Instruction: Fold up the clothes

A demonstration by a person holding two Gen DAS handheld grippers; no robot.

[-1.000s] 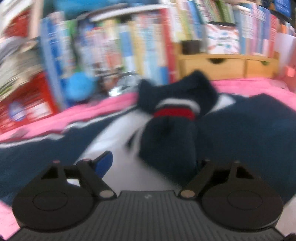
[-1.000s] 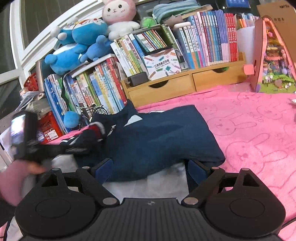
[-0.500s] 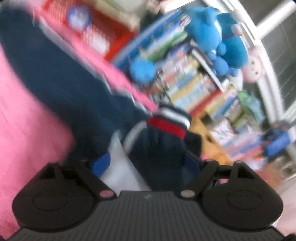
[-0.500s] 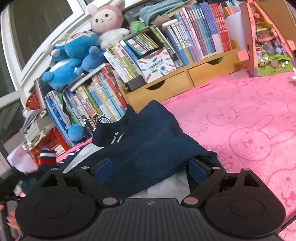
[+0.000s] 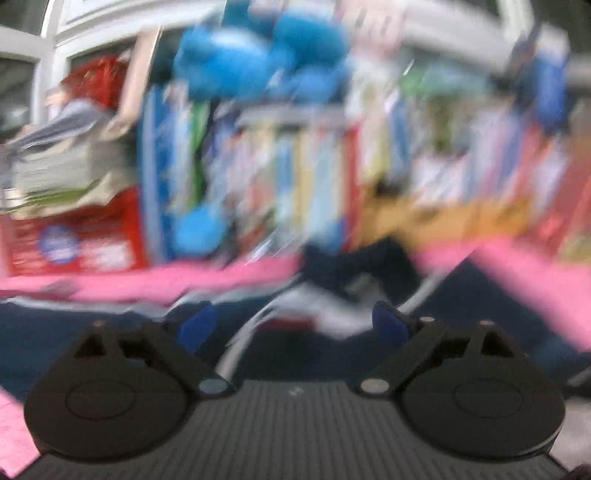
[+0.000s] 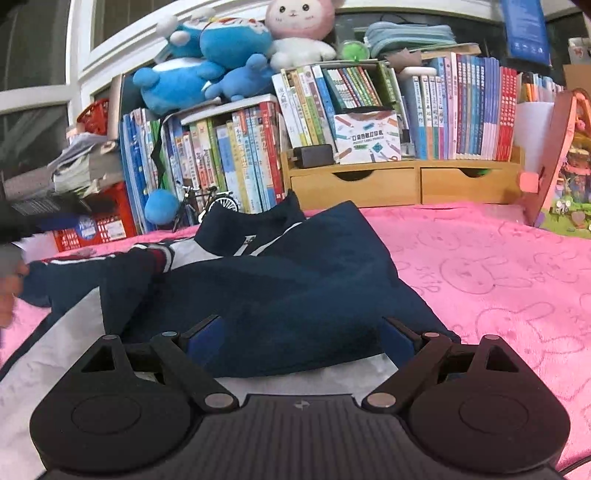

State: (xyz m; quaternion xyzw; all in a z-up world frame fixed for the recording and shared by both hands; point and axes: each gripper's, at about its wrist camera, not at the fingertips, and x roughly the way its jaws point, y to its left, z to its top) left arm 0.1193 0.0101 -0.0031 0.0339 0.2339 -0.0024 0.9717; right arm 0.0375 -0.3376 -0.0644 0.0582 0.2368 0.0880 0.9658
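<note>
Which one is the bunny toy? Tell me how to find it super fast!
Look at the crowded bookshelf behind the pink blanket. Soft toys sit on top of its books, near the window side. The bunny is the rightmost toy: pink-eared and white-bodied, while the plush toys heaped beside it are all bright blue.

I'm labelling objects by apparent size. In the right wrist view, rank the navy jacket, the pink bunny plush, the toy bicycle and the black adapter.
1. navy jacket, though nearest the camera
2. pink bunny plush
3. toy bicycle
4. black adapter, close to the bicycle, so unsure
</note>
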